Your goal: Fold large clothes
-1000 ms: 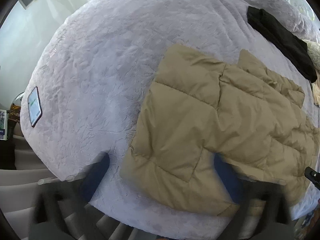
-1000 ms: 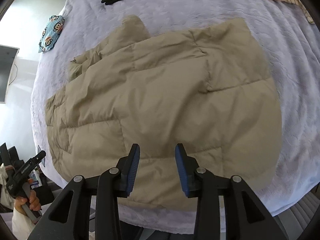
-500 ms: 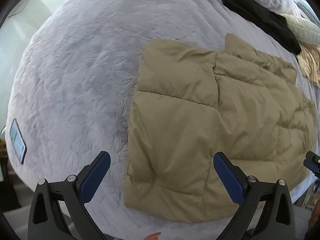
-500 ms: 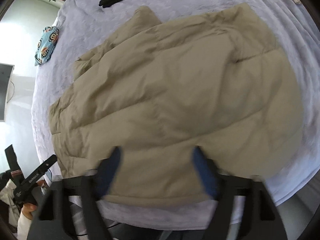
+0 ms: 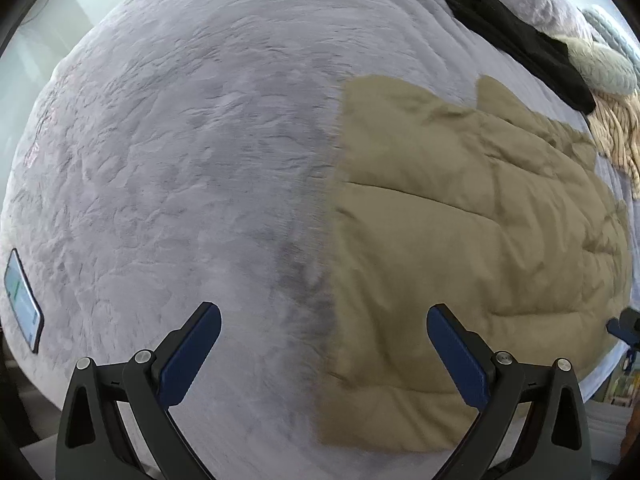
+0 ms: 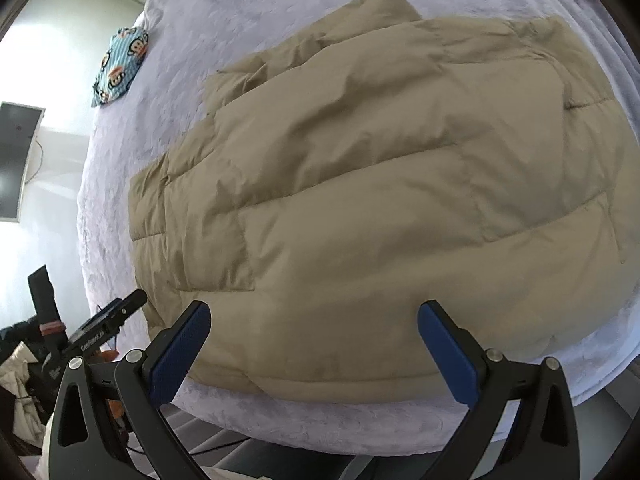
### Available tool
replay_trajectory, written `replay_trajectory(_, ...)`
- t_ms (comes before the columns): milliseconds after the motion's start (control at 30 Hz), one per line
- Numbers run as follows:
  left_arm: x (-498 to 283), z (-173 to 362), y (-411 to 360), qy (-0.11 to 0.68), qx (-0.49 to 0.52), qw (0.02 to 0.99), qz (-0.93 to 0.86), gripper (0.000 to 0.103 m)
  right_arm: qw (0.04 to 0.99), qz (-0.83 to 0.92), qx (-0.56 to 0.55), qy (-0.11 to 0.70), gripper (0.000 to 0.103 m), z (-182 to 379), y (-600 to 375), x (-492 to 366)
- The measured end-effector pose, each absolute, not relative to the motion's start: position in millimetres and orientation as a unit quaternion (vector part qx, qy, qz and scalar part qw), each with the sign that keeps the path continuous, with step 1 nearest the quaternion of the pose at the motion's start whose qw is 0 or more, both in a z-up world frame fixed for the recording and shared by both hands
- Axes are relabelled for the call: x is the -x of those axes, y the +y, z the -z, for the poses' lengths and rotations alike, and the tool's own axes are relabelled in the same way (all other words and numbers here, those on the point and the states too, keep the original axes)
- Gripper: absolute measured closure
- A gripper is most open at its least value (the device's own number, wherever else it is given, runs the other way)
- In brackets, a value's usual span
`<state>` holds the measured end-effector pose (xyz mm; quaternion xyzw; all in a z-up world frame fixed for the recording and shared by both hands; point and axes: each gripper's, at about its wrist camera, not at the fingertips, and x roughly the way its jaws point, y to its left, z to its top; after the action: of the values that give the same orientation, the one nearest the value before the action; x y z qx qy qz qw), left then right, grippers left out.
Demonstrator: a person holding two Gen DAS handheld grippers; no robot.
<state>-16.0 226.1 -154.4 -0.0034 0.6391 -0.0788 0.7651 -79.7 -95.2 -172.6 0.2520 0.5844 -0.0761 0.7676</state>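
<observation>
A tan quilted puffer jacket (image 5: 460, 232) lies spread flat on the bed, and it fills most of the right wrist view (image 6: 380, 184). My left gripper (image 5: 324, 344) points down over the jacket's left edge near its lower corner. It is open, with nothing pressed between its blue pads (image 5: 192, 356). My right gripper (image 6: 314, 344) hovers over the jacket's near hem with its jaws opening wide. The fabric lies beneath them, not pinched. Each gripper shows at the edge of the other's view, the left gripper (image 6: 108, 320) and the right gripper (image 5: 624, 328).
A lavender plush bed cover (image 5: 180, 160) lies under everything. A phone (image 5: 22, 300) rests near the bed's left edge. A black garment (image 5: 520, 44), a knitted cream garment (image 5: 616, 128) and a cartoon-print cloth (image 6: 118, 66) lie at the far side. The bed's near edge drops off below the grippers.
The right gripper's jaws went from narrow to wide apart as it moved closer over the jacket. The left gripper dropped nearer the bed, and the jacket's left edge now sits between its fingers.
</observation>
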Motion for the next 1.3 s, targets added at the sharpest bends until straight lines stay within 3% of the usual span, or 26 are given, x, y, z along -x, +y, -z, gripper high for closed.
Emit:
replay_trajectory(300,-15,186,263,0.643,0.137,0.713,0.243,0.000,0.754,0.087,-0.225,0.612,0.000,191,-89,71)
replay_trajectory(700,-37,250,183,0.675,0.126,0.623,0.374,0.000,0.753,0.094,-0.209,0.617,0.000,190,-82,62)
replay_trajectory(733,-38,250,182,0.674,0.124,0.624,0.376,0.003,0.756,0.097,-0.206,0.614,0.000,187,-83,63)
replay_trajectory(767,-38,248,182,0.670,0.122,0.624,0.383,0.023,0.763,0.104,-0.200,0.606,0.000,181,-86,63)
replay_trajectory(800,-39,248,184,0.669,0.129,0.618,0.392,0.052,0.768,0.108,-0.197,0.600,0.000,176,-89,62)
replay_trajectory(900,-42,242,192,0.673,0.174,0.598,0.399,0.072,0.787,0.134,-0.188,0.572,0.001,164,-104,59)
replay_trajectory(967,-37,228,190,0.667,0.165,0.611,0.392,0.076,0.797,0.142,-0.194,0.553,0.025,160,-118,52)
replay_trajectory(1000,-34,219,189,0.663,0.161,0.618,0.390,0.076,0.798,0.147,-0.193,0.552,0.060,161,-123,48)
replay_trajectory(1033,-31,210,187,0.658,0.160,0.625,0.388,0.076,0.798,0.150,-0.193,0.550,0.082,163,-128,44)
replay_trajectory(1300,-10,121,153,0.635,0.139,0.662,0.372,0.076,0.800,0.077,-0.239,0.545,0.086,214,-166,-3)
